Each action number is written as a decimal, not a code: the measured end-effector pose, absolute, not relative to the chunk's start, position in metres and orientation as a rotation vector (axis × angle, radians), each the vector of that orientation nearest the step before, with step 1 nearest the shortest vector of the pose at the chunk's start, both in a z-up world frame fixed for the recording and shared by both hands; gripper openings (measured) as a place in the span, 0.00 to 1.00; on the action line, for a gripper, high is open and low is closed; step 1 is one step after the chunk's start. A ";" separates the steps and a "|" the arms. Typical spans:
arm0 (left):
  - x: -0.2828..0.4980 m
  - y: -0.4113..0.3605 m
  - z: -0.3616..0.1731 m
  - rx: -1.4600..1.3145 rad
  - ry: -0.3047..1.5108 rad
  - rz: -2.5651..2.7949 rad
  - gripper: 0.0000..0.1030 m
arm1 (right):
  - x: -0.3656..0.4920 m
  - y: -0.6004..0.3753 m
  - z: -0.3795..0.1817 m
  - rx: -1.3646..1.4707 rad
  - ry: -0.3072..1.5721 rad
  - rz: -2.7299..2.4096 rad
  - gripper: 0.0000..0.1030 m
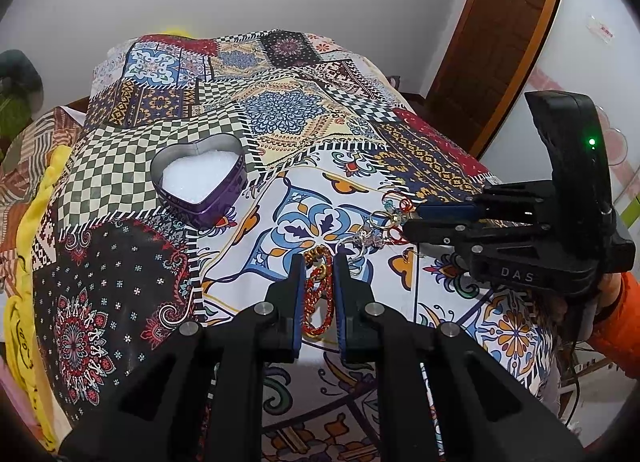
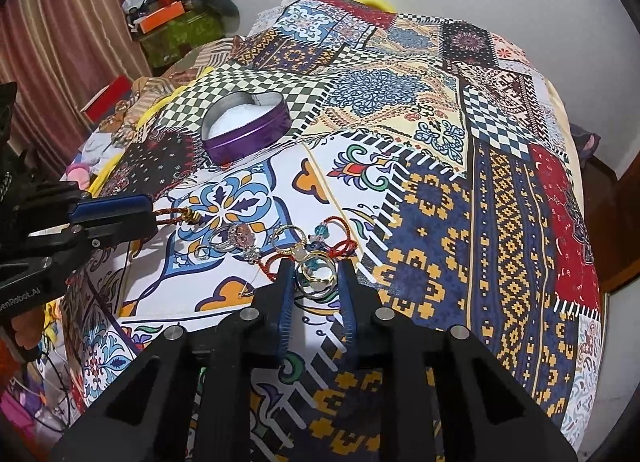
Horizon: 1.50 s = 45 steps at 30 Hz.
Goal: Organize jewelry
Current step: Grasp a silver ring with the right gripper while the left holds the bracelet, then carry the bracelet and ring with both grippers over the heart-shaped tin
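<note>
Grippers angle steeply down over a patchwork bedspread (image 1: pixel 280 113). In the left wrist view the left gripper (image 1: pixel 319 262) sits at 6 o'clock, its blue-padded jaws drawn close on a red and gold braided bracelet (image 1: pixel 319 294) that runs up between them. The right gripper (image 1: pixel 412 219) enters that view from 3 o'clock, lying nearly level across the picture, with an orange sleeve (image 1: pixel 612 314) behind it at 4 o'clock.

In the right wrist view the right gripper (image 2: pixel 316 266) stands at 6 o'clock with a narrow gap between its jaws; gold and silver rings (image 2: pixel 316 276) lie in that gap, and whether the pads press them cannot be told. The rest of the jewelry (image 2: pixel 244 242), a stone ring, a key ring and red cord with beads, is strewn just past the fingertips toward 10 o'clock. The heart-shaped purple tin (image 2: pixel 248 129) sits open, lined in white, at 11 o'clock and well apart from the pile.

The bracelet's lower end is hidden behind the left jaws. The tangled pieces are too small to separate.
</note>
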<state>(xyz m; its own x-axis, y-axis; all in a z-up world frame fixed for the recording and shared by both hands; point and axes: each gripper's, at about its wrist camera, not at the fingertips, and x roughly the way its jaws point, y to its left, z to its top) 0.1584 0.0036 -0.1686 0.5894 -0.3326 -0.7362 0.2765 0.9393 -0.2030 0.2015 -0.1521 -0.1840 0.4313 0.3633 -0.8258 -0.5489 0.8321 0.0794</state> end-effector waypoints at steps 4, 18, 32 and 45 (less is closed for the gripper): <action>0.158 0.005 -0.167 -0.070 0.867 -0.352 0.12 | 0.199 -0.154 -0.180 -0.206 0.964 0.578 0.19; 0.165 0.018 -0.141 -0.077 0.790 -0.309 0.12 | 0.199 -0.140 -0.139 -0.204 0.840 0.593 0.19; 0.193 0.046 -0.119 -0.058 0.712 -0.220 0.12 | 0.227 -0.089 -0.118 -0.212 0.769 0.653 0.19; 0.238 0.070 -0.134 -0.073 0.741 -0.171 0.12 | 0.268 -0.049 -0.134 -0.198 0.845 0.696 0.19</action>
<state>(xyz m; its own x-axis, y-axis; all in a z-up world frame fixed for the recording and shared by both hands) 0.2375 0.0700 -0.1340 0.7247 -0.1807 -0.6649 0.1296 0.9835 -0.1261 0.2682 -0.0492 -0.1335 0.4600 0.4855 -0.7435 -0.6361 0.7644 0.1056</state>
